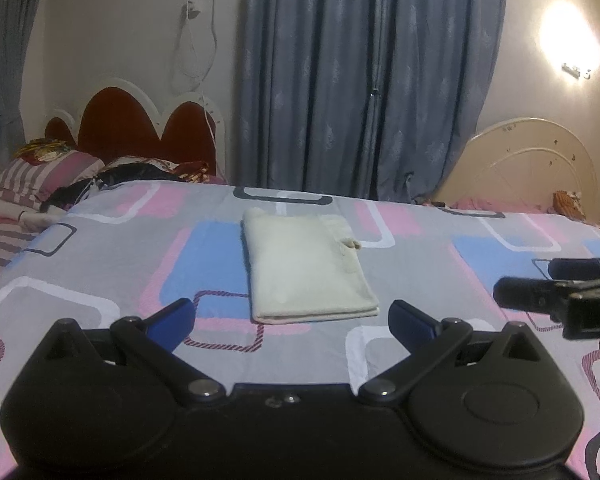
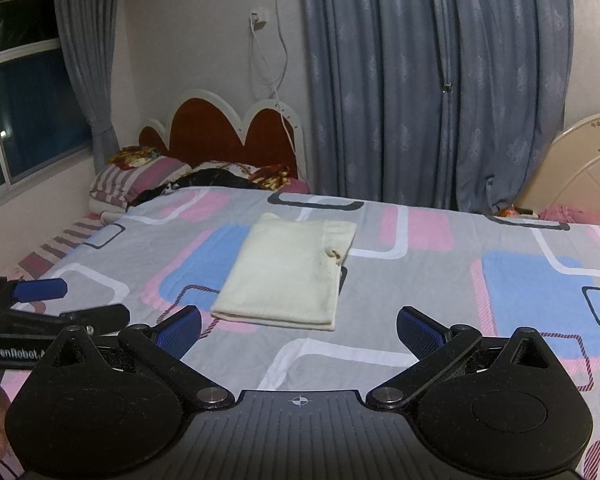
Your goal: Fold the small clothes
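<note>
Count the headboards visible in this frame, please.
2. A red headboard with a scalloped white edge stands at the far left, behind the pillows. A cream headboard stands at the far right, past the curtain. Others could lie outside the views.

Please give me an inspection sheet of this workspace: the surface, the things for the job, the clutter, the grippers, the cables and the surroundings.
Surface: bedsheet with pink, blue and grey rectangles, spread flat.
Job's things: cream garment folded into a rectangle, lying flat in the middle, touched by neither gripper.
Clutter: striped pillow and dark crumpled cloth at the head of the bed.
Grippers: left gripper open, empty; right gripper open, empty; both in front of the garment.
Cables: white cable hanging from a wall socket.
Surroundings: blue-grey curtain, red headboard, window, cream headboard.
</note>
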